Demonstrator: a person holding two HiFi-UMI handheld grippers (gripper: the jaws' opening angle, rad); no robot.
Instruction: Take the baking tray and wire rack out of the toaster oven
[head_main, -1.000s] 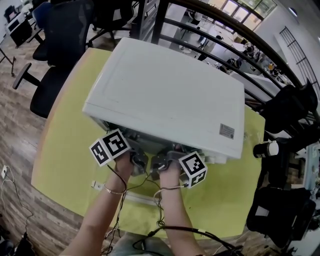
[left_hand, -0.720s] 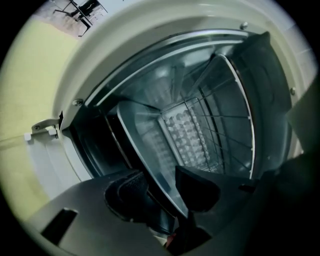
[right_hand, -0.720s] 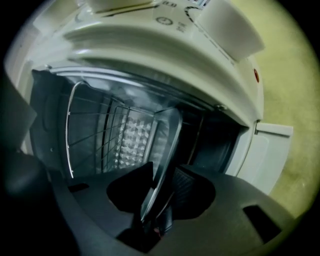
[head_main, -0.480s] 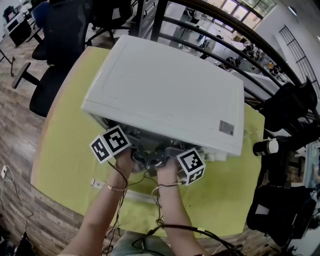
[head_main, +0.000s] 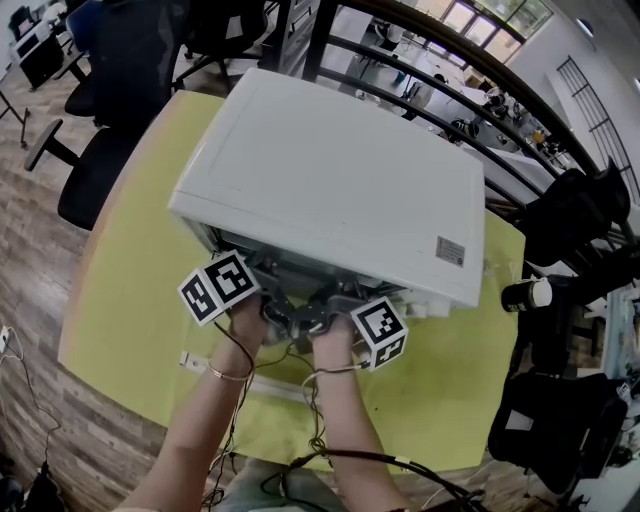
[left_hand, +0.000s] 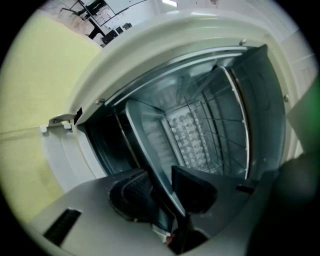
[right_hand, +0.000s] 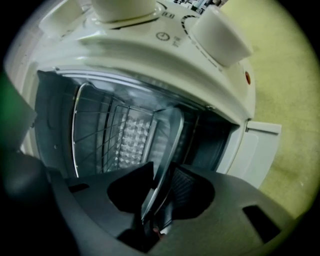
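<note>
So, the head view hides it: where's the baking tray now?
In both gripper views the baking tray sits inside the toaster oven beside the wire rack, front edge pinched by the left gripper and right gripper, jaws just closed on it.

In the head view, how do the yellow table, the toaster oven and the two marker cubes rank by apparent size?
1. Yellow table: widest outline, though the oven covers part of it.
2. Toaster oven.
3. Left marker cube and right marker cube: they look alike, so no ranking.

The tray (left_hand: 150, 137) and rack (left_hand: 226, 131) fill the oven (head_main: 330, 180).
</note>
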